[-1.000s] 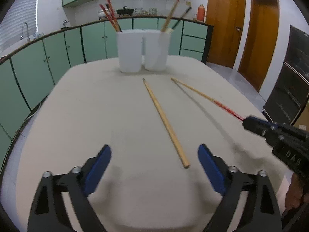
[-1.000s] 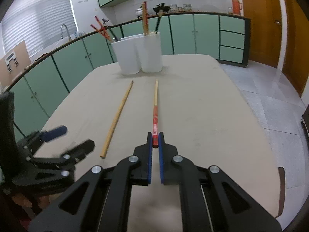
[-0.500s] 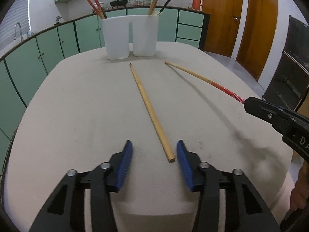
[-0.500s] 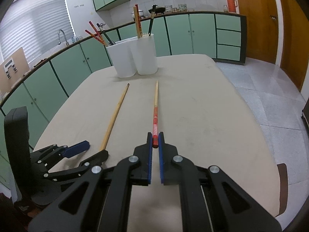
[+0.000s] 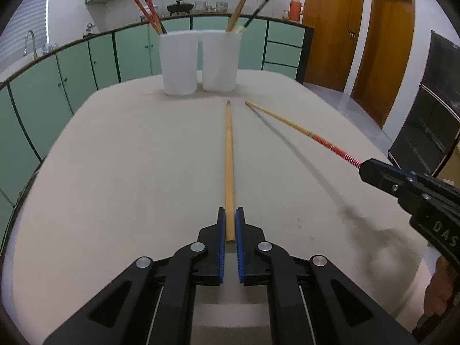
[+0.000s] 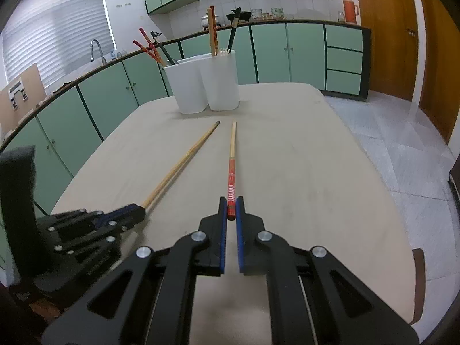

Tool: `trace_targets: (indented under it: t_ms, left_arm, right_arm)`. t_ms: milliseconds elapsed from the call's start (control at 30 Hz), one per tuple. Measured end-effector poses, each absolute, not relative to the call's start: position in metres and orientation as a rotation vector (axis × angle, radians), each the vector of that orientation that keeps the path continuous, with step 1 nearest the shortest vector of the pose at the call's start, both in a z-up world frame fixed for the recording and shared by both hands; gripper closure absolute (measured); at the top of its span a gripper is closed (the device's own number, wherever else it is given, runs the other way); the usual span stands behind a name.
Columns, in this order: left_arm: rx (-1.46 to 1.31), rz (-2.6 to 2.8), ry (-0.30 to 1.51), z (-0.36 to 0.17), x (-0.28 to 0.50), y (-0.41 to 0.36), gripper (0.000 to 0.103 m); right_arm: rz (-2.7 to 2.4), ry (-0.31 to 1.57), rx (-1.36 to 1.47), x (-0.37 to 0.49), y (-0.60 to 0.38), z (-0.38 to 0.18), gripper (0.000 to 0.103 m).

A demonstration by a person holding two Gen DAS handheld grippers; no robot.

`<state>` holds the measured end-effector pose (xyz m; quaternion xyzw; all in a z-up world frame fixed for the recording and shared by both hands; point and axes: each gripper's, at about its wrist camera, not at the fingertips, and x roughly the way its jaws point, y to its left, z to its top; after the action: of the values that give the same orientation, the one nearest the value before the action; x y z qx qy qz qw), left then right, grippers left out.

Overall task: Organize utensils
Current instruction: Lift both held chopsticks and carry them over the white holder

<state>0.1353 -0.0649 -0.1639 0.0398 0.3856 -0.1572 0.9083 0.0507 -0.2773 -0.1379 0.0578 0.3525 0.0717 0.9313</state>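
Observation:
My left gripper (image 5: 229, 215) is shut on the near end of a plain wooden chopstick (image 5: 228, 155), which points toward two white cups. My right gripper (image 6: 231, 207) is shut on the red end of a red-handled chopstick (image 6: 231, 161), held just above the table. The left white cup (image 5: 178, 61) holds red chopsticks; the right white cup (image 5: 220, 59) holds a wooden and a black one. In the right wrist view the left gripper (image 6: 129, 212) holds the plain chopstick (image 6: 184, 161); in the left wrist view the right gripper (image 5: 371, 169) holds the red-handled chopstick (image 5: 302, 129).
The beige table (image 5: 129, 172) has rounded edges. Green cabinets (image 5: 72, 66) curve behind it on the left. Wooden doors (image 5: 382, 49) stand at the right. A dark appliance (image 5: 431, 120) is at the far right.
My left gripper moved onto the plain chopstick's near end and shut on it. My right gripper stayed shut on the red-handled chopstick.

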Motion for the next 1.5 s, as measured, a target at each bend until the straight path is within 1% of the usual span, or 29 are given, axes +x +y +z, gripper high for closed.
trace_targets:
  t_ms: [167, 267, 600, 733, 900, 1167, 1333, 1500]
  left_arm:
    - [0.103, -0.31, 0.725, -0.139, 0.127, -0.057, 0.096]
    - [0.107, -0.301, 0.674, -0.114, 0.125, -0.051, 0.096]
    - [0.085, -0.32, 0.506, -0.038, 0.133, -0.041, 0.096]
    - [0.062, -0.335, 0.476, -0.014, 0.143, -0.037, 0.096]
    - [0.039, -0.359, 0.466, 0.005, 0.155, -0.033, 0.096]
    - [0.061, -0.382, 0.451, 0.02, 0.164, -0.032, 0.096]
    - [0.066, -0.385, 0.419, 0.037, 0.174, -0.031, 0.096]
    - [0.075, -0.375, 0.34, 0.066, 0.189, -0.03, 0.096]
  right_arm:
    - [0.141, 0.691, 0.097, 0.05, -0.278, -0.125, 0.098]
    - [0.136, 0.654, 0.083, 0.049, -0.281, -0.111, 0.098]
    - [0.175, 0.514, 0.049, 0.06, -0.283, -0.043, 0.098]
    - [0.208, 0.486, 0.073, 0.072, -0.288, -0.02, 0.098]
    - [0.266, 0.474, 0.114, 0.091, -0.296, 0.01, 0.098]
    - [0.337, 0.469, 0.146, 0.11, -0.299, 0.045, 0.098]
    - [0.359, 0.432, 0.103, 0.125, -0.291, 0.068, 0.098]
    - [0.379, 0.377, 0.076, 0.149, -0.285, 0.1, 0.098]
